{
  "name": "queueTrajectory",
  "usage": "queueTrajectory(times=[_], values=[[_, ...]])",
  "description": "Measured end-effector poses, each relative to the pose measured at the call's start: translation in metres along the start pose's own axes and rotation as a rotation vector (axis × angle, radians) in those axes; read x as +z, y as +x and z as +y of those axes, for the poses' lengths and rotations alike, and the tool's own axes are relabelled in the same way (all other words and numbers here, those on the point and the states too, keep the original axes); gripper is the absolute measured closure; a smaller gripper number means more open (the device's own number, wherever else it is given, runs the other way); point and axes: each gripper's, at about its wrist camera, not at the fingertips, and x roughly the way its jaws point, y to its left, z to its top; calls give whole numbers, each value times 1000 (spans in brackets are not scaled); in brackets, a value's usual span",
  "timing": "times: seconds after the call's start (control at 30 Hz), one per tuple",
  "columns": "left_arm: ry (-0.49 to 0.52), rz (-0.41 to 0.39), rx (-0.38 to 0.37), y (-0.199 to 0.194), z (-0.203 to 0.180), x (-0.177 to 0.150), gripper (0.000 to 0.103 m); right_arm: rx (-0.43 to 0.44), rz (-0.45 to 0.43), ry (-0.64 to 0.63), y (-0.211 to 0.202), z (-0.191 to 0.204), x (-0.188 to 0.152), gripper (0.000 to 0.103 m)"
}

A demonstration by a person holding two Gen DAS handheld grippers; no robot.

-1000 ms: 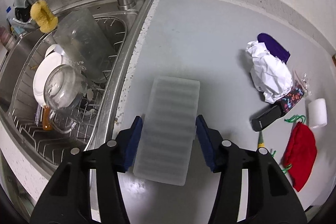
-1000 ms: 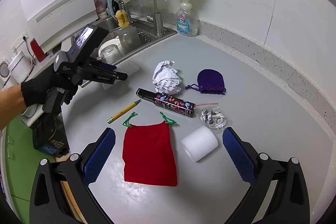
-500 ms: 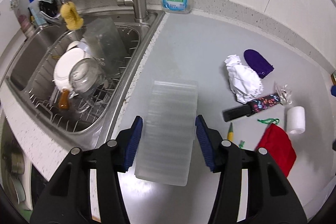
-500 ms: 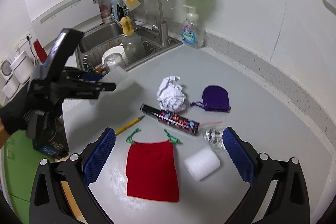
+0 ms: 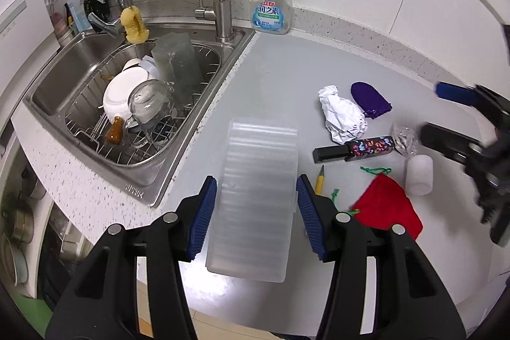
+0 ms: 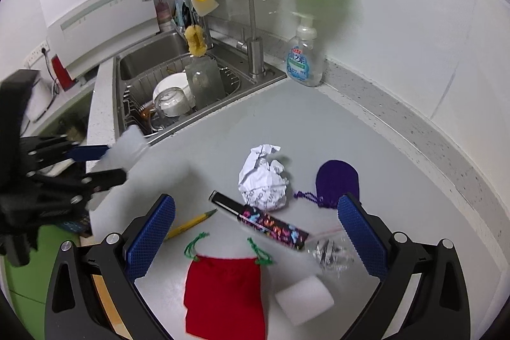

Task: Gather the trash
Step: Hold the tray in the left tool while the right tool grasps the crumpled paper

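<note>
Lifted higher and drawn back from the sink [image 5: 134, 177] since a second ago, the frosted ribbed plastic tray [image 5: 255, 199] sits clamped across its width between the pads of the left gripper [image 5: 255, 209], its far end reaching out ahead of the fingertips over the grey counter [image 5: 277, 75]. To carry it well, I judge the grip should hold firm and level, since the smooth, translucent, slightly flexible shell could slip or tip. Off to that gripper's right lie crumpled white paper [image 6: 263, 177] and a clear wrapper [image 6: 330, 250], ahead of the right gripper [image 6: 256, 241], whose jaws stand wide apart and empty.
</note>
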Motion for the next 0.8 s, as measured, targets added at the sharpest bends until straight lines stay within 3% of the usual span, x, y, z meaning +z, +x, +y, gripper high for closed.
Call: queueTrajectory(times=[0.8], values=[[-74,4,25,-6,16,-12,52,13,234,-41,110,-4,29,6]])
